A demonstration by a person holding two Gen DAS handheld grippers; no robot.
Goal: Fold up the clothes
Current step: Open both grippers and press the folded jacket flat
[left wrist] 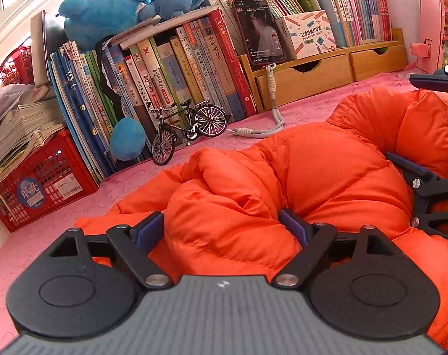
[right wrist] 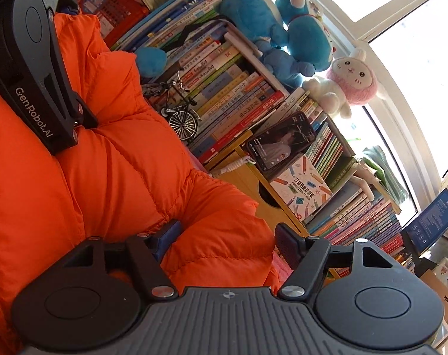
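A red crate (left wrist: pixel 43 183) sits at nine o'clock on the pink counter (left wrist: pixel 76 207), with the toy bicycle (left wrist: pixel 188 127) toward eleven. At centre, the left hand-held gripper (left wrist: pixel 224 230) spreads wide around a bulge of the orange puffer jacket (left wrist: pixel 312 171). The right hand-held gripper (right wrist: pixel 224 236) at three o'clock is also wide, a jacket fold between its fingers.

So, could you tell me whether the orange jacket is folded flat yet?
Not yet: the jacket lies bunched in puffy rolls on the pink cloth, nothing flat.
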